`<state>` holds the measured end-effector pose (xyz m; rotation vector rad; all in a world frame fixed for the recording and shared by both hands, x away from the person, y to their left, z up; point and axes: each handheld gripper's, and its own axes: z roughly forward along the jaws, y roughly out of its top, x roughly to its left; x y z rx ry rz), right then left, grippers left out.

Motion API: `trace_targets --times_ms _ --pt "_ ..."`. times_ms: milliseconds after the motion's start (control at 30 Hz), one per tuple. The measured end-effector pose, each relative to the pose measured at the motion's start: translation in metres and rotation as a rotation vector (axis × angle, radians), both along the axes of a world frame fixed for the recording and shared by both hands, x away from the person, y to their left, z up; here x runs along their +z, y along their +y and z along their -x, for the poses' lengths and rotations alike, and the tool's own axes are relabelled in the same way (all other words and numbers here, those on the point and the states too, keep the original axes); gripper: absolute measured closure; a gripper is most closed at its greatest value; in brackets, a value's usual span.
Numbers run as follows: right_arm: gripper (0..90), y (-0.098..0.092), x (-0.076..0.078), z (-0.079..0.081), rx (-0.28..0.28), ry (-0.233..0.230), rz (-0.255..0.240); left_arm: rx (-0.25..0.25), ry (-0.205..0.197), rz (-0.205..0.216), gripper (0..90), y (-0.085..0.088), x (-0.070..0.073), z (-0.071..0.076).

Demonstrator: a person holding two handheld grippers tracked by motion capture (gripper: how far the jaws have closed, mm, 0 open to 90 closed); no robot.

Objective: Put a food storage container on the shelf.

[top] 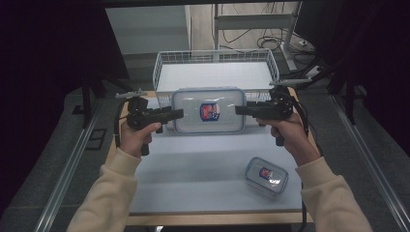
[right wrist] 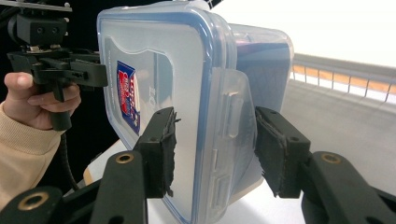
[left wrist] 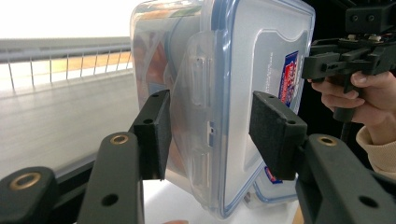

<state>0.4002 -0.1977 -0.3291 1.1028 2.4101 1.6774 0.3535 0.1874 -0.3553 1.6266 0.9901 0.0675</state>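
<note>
A large clear box with a blue-rimmed lid and a red-and-blue label (top: pixel 209 110) hangs level between both grippers, over the table's far edge in front of the basket. My left gripper (top: pixel 180 114) clamps its left end, one pad under the base and the other on the lid (left wrist: pixel 252 60). My right gripper (top: pixel 239 110) clamps the right end the same way, across the side latch (right wrist: pixel 229 116). In the left gripper view the jaws (left wrist: pixel 217 135) straddle the latch, with the right gripper (left wrist: pixel 345 60) beyond. The right gripper view has its jaws (right wrist: pixel 215 149) on the box (right wrist: pixel 187 70), with the left gripper (right wrist: pixel 60 70) beyond.
A small clear box with the same label (top: pixel 266 176) lies on the pale blue table (top: pixel 193 164) at the near right. A white wire basket (top: pixel 164 60) stands just behind the held box. Metal rails run along both sides of the table.
</note>
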Motion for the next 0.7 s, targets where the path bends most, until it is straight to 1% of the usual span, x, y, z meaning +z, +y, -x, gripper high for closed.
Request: trace_targets --times_ms 33,67,100,167,200,233,300,433,500,533,600,667,700 --pt "49.7 0.000 0.005 -0.002 0.001 -0.011 0.003 -0.002 -0.003 -0.004 49.9 0.000 0.002 -0.002" --pt "49.7 0.000 0.005 -0.002 0.001 -0.011 0.003 -0.003 -0.003 -0.004 49.9 0.000 0.004 -0.003" --pt "49.7 -0.001 0.009 -0.004 -0.001 -0.017 0.000 -0.005 -0.007 -0.003 49.9 -0.001 0.006 -0.005" --pt "49.7 -0.001 0.011 -0.005 -0.002 -0.021 -0.002 -0.007 -0.013 -0.002 49.9 -0.001 0.010 -0.007" --pt "49.8 -0.002 0.015 -0.007 -0.003 -0.025 -0.003 -0.012 -0.017 -0.006 49.9 -0.002 0.014 -0.010" --pt "49.8 -0.002 0.015 -0.007 -0.003 -0.025 -0.003 -0.012 -0.017 -0.006 50.0 -0.002 0.014 -0.010" --pt "49.8 -0.004 0.019 -0.011 -0.005 -0.032 -0.007 -0.013 -0.020 -0.004 50.0 -0.002 0.016 -0.013" --pt "49.9 -0.005 0.024 -0.016 -0.010 -0.035 -0.011 -0.014 -0.028 -0.001 50.0 -0.004 0.022 -0.020" --pt "49.9 -0.006 0.029 -0.020 -0.010 -0.035 -0.015 -0.016 -0.032 -0.004 50.0 -0.004 0.029 -0.025" --pt "49.9 -0.006 0.029 -0.020 -0.010 -0.035 -0.015 -0.016 -0.032 -0.004 50.0 -0.004 0.029 -0.025" --pt "49.9 -0.006 0.034 -0.025 -0.012 -0.033 -0.017 -0.018 -0.036 -0.009 50.0 -0.004 0.033 -0.029" --pt "49.8 -0.006 0.038 -0.029 -0.016 -0.035 -0.017 -0.019 -0.039 -0.008 50.0 -0.004 0.039 -0.036" --pt "49.8 -0.006 0.038 -0.029 -0.016 -0.035 -0.017 -0.019 -0.039 -0.008 50.0 -0.004 0.039 -0.036"
